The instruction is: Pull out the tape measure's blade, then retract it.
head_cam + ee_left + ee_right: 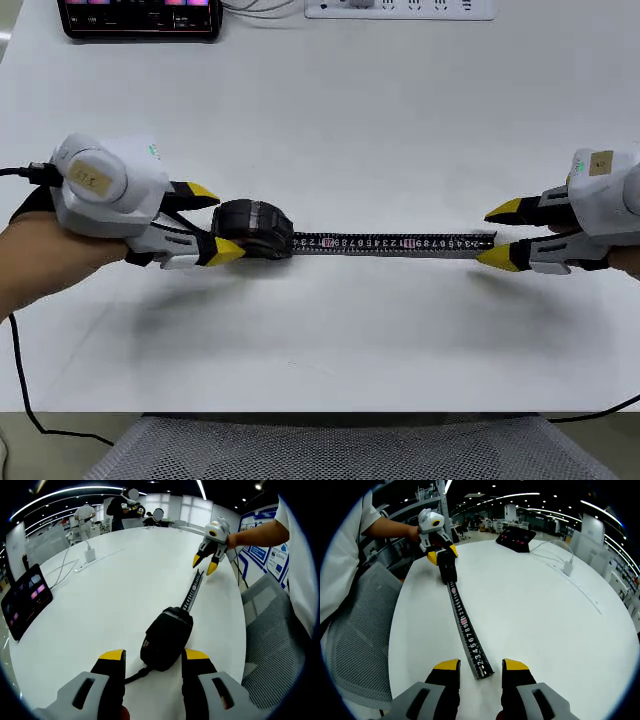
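We see the tape measure [252, 228] on the table [350, 120], its blade [400, 243] drawn out to the right. Our left hand-held gripper [222, 221] stands open around the case's rear. Our right hand-held gripper [486, 237] is open too, the blade's tip lying loose between its jaws.

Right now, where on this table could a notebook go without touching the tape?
Bare: the wide stretch between the blade and the tablet and power strip, and the band of table between blade and near edge. Crowded: the line from left gripper past the tape measure to right gripper.
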A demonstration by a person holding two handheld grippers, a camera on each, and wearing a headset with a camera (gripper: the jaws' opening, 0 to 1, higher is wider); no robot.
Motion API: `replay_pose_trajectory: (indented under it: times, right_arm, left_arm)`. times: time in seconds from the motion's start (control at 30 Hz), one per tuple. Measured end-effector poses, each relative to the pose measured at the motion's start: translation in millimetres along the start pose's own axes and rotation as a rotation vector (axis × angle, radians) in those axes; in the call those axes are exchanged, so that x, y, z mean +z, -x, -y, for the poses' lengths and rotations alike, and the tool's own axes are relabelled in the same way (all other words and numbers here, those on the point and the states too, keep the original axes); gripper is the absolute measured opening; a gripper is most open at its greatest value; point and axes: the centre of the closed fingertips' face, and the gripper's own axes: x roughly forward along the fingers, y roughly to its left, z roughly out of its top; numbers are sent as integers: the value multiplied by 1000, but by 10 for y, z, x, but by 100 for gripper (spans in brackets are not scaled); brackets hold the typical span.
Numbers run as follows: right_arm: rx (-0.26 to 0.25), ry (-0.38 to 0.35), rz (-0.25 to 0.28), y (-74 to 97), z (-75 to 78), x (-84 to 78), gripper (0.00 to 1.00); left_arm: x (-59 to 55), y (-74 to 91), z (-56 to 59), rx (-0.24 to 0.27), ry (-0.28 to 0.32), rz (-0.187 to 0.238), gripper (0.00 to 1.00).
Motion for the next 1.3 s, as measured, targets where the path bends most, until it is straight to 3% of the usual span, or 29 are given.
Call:
replay_pose_trajectory:
  times: [0.23, 0.53, 0.7, 1.3]
  right_arm:
    - [-42, -27, 23, 89, -45, 3, 33]
    - [-121, -79, 61, 178, -78, 14, 42]
    - [-150, -117, 94, 239, -126, 46, 48]
    - [-208, -185, 140, 400, -348, 6, 63]
  left_arm:
    - [-60, 160, -9, 40, 49, 31, 42]
    - [-98, 326, -65, 128, 113, 93, 48]
    - [-130, 403, -18, 148, 134, 117, 51]
    - [-296, 677, 169, 210, 183, 171, 67]
